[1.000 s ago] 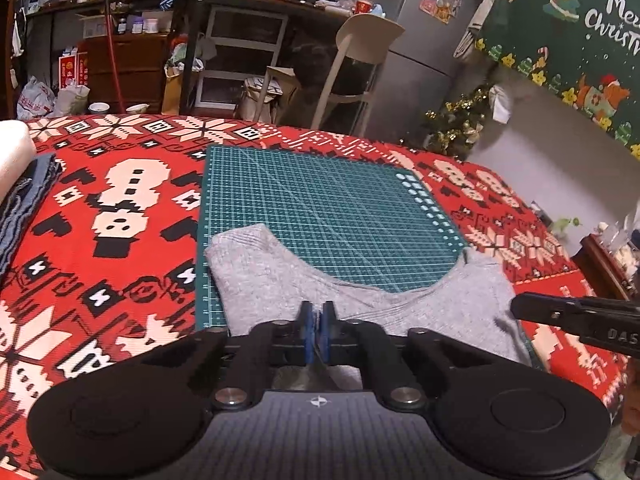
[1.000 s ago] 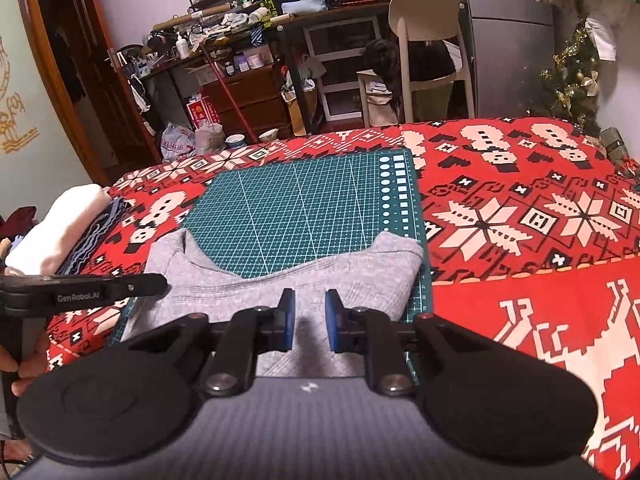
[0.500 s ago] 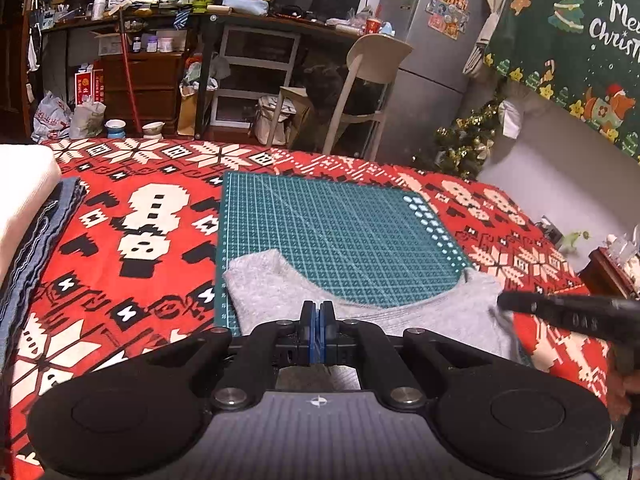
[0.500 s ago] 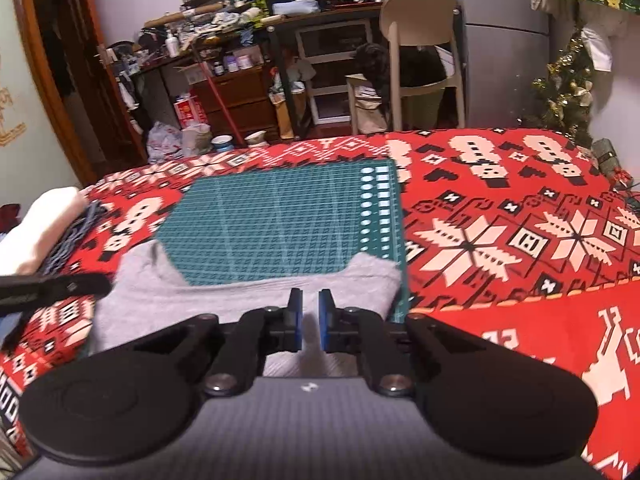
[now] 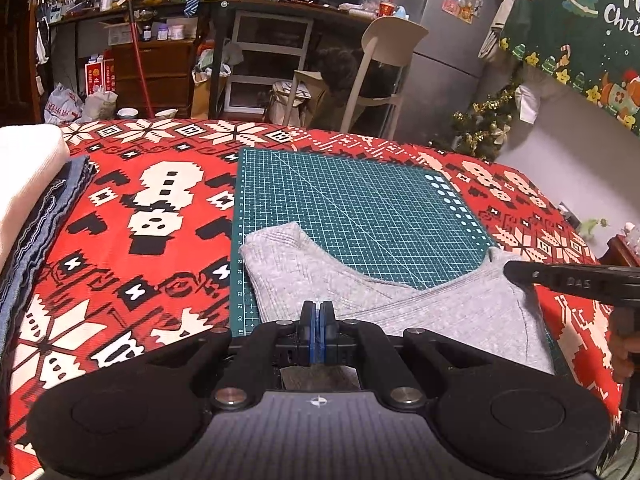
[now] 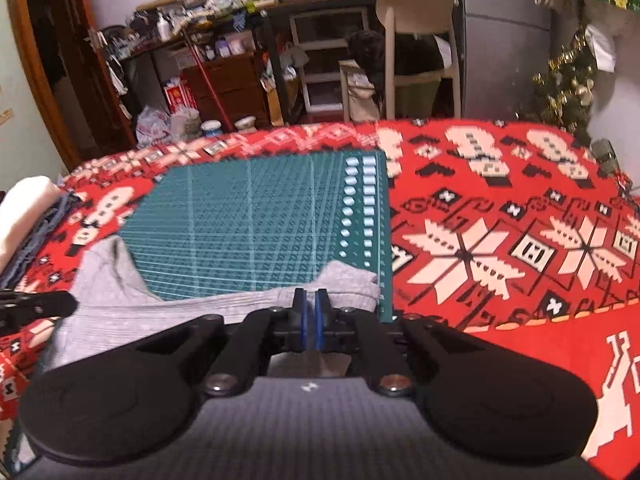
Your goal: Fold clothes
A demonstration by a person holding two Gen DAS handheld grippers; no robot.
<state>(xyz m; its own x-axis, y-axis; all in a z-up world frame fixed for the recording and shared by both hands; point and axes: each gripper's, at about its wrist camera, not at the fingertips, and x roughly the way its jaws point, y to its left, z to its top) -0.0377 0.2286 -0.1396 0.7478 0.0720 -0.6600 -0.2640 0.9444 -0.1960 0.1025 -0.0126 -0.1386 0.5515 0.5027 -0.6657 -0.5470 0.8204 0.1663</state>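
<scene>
The left gripper (image 5: pixel 318 316) is keeping its fingers pinched together on the near edge of the grey garment (image 5: pixel 440 312), which is lying across the green cutting mat (image 5: pixel 352 208) just ahead. The right gripper (image 6: pixel 309 307) is finishing closing on the same edge, so both hands are now gripping, ready to lift for a fold.

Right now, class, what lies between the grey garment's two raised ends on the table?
Bare green cutting mat fills the dip between the grey garment's two raised ends; nothing else rests there. Both wrist views show it.
</scene>
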